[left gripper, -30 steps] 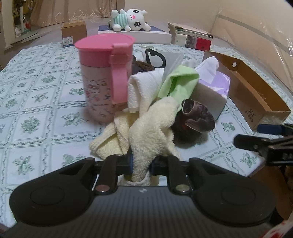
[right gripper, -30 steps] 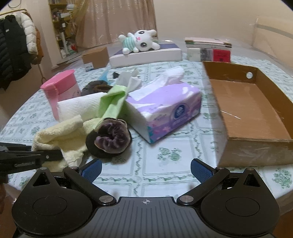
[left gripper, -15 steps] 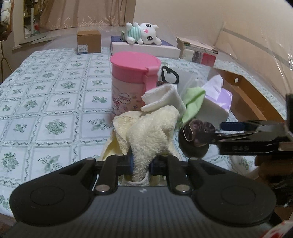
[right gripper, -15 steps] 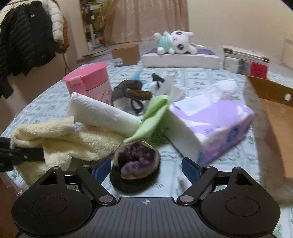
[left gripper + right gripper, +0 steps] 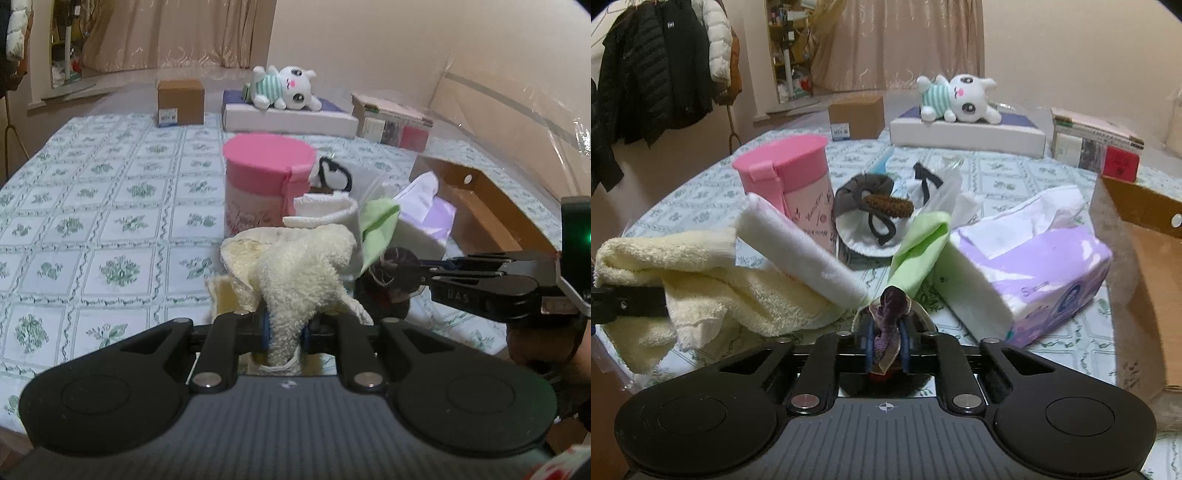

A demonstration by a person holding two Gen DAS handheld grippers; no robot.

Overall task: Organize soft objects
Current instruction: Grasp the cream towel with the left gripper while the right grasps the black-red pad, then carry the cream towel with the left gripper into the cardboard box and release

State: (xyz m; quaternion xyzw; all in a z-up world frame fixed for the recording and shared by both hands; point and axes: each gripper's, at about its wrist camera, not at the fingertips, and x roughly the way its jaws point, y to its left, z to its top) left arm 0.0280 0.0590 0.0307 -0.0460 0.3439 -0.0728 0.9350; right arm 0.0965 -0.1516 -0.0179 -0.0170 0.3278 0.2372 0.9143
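My left gripper [image 5: 284, 330] is shut on a cream fluffy towel [image 5: 299, 266], which also shows in the right wrist view [image 5: 713, 269]. My right gripper [image 5: 886, 341] is shut on a purple velvet scrunchie [image 5: 892, 314] lying on a dark round pad; from the left wrist view its fingers [image 5: 454, 264] reach the scrunchie [image 5: 391, 266]. A white folded cloth [image 5: 798, 247], a green cloth [image 5: 919, 251] and a purple tissue pack [image 5: 1034, 280] lie close behind.
A pink lidded cup [image 5: 790, 184] stands behind the cloths. A paper plate with a brown hair band and black clip [image 5: 875, 218] lies mid-table. An open cardboard box [image 5: 1152, 266] sits right. A plush rabbit [image 5: 960, 98] lies on a white box at the back.
My right gripper moved in over the scrunchie and shut on it. My left gripper keeps the towel and has drawn back slightly.
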